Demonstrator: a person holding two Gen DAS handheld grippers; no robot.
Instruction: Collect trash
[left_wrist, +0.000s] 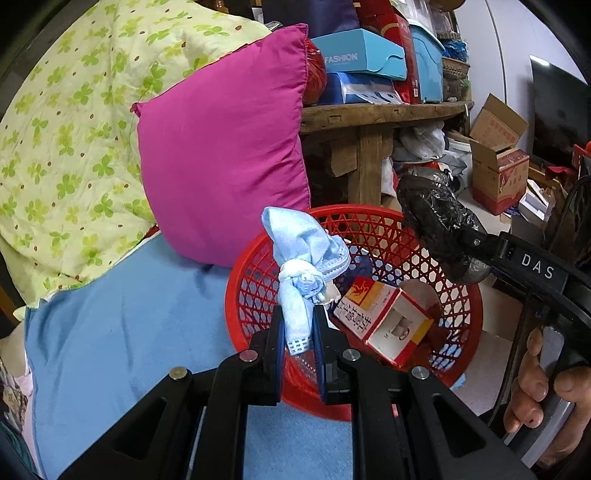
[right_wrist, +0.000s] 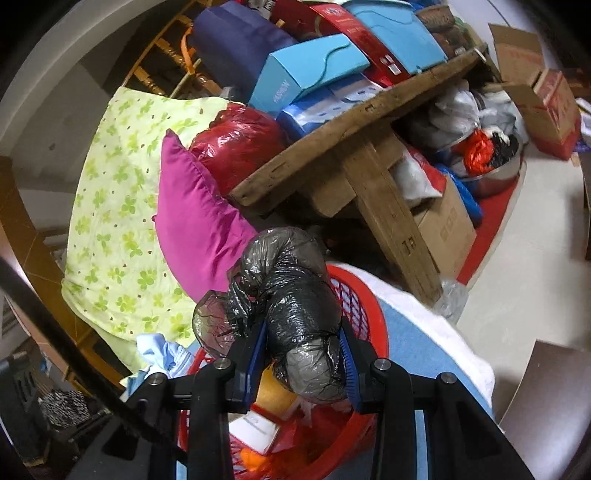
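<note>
Trash held over the red basket (left_wrist: 465, 314)
Left gripper (left_wrist: 298, 325) clenches a knotted blue mask (left_wrist: 299, 266), frame centre; right gripper (right_wrist: 304, 350) grasps a crumpled black bag (right_wrist: 291, 295).

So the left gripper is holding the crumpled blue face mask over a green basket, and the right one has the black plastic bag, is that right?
Not quite: the basket is red, not green, as the left wrist view shows. The rest holds: the left gripper is clamped on the crumpled blue face mask over it, and the right gripper holds the black plastic bag.
</note>
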